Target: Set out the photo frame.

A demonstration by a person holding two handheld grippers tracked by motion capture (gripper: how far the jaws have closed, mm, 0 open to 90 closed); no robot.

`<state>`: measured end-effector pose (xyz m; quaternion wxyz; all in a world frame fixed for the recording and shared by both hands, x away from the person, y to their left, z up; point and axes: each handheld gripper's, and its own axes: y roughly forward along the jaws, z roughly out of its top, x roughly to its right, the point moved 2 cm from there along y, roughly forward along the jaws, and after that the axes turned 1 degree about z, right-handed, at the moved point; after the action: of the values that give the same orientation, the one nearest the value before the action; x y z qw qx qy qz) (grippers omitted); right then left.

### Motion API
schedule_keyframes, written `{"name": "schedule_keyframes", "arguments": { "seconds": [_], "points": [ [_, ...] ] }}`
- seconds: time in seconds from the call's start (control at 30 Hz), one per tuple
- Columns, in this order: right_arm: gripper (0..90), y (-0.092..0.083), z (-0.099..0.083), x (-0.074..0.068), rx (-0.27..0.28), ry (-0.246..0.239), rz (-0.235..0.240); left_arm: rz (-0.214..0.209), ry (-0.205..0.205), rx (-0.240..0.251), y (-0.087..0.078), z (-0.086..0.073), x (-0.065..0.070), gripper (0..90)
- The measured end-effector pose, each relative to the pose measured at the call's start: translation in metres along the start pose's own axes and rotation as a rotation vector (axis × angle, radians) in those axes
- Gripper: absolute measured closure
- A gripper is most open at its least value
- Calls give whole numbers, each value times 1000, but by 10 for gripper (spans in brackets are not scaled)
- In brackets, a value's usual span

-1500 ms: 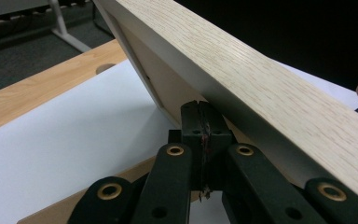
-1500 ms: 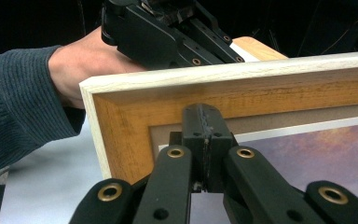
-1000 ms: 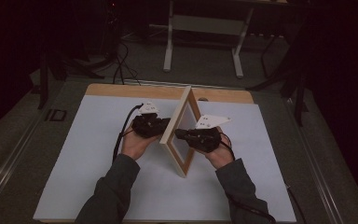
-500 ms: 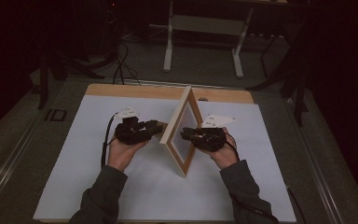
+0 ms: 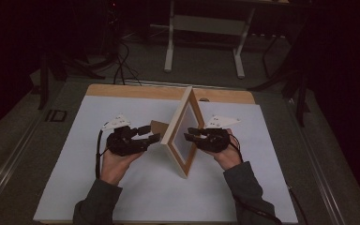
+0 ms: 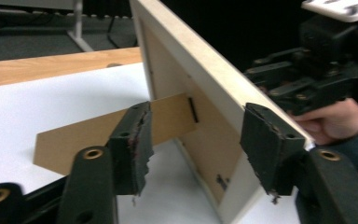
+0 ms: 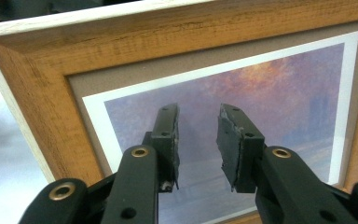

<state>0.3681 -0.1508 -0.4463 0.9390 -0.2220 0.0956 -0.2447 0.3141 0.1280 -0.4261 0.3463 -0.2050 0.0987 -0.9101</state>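
Standing propped on white worktop [image 5: 98,187]: picture frame [image 5: 183,133], brown easel leg [image 5: 158,126] behind. Left gripper [image 5: 151,135] jaws just opened wide, empty; right gripper [image 5: 192,135] jaws just parted, empty, facing glass.

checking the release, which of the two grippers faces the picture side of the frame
The right gripper: its open fingers point at the sunset print in the picture frame. The left gripper faces the cardboard back and its stand.

I am counting one picture frame [image 5: 183,133] standing on one white sheet [image 5: 136,187] on one table [image 5: 136,91]. One cardboard stand [image 6: 102,133] is sticking out behind the frame. I am holding two grippers: left gripper [image 5: 155,136], right gripper [image 5: 188,134].
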Motion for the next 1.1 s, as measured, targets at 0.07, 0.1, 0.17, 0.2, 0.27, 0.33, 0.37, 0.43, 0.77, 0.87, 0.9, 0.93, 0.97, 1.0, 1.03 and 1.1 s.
{"name": "schedule_keyframes", "arguments": {
  "seconds": [0.07, 0.1, 0.17, 0.2, 0.27, 0.33, 0.37, 0.43, 0.77, 0.87, 0.9, 0.93, 0.97, 1.0, 1.03, 1.1],
  "points": [
    [675, 0, -1, 1, -1, 4, 0, -8, -4, 17, -4, 1, 4, 377],
    [674, 0, -1, 1, -2, 4, -1, 2, 5, 19, -5, 1, 7, 356],
    [667, 1, -2, 1, -2, 2, -2, 19, 29, 9, -6, 1, 13, 317],
    [666, 1, -2, 1, -5, 3, -1, 21, 32, 7, -6, 0, 15, 294],
    [663, 1, -2, 1, -7, 5, -2, 12, 34, 6, -5, -1, 20, 274],
    [660, 2, -2, 1, -5, 7, -1, 18, 48, -12, -2, -3, 27, 255],
    [660, 3, -2, 2, -6, 5, -2, 22, 53, -20, 1, -5, 30, 247],
    [657, 3, -2, 1, -6, 6, -2, 33, 64, -35, 6, -7, 33, 234],
    [652, 0, -4, 10, -9, 18, -28, 63, 64, -62, 30, -12, 46, 395],
    [652, -2, -4, 14, -7, 30, -43, 63, 62, -72, 37, -13, 50, 453],
    [651, -3, -5, 16, -7, 31, -46, 75, 61, -75, 39, -13, 51, 462],
    [650, -4, -5, 18, -7, 33, -50, 82, 62, -76, 40, -13, 52, 471],
    [649, -4, -6, 19, -6, 35, -54, 82, 57, -79, 42, -14, 52, 488],
    [648, -5, -6, 20, -7, 37, -57, 79, 47, -79, 43, -14, 52, 509],
    [647, -5, -7, 21, -8, 42, -61, 87, 44, -82, 44, -15, 53, 525],
    [646, -6, -7, 24, -6, 45, -67, 96, 40, -89, 45, -15, 52, 580]
  ]
}}
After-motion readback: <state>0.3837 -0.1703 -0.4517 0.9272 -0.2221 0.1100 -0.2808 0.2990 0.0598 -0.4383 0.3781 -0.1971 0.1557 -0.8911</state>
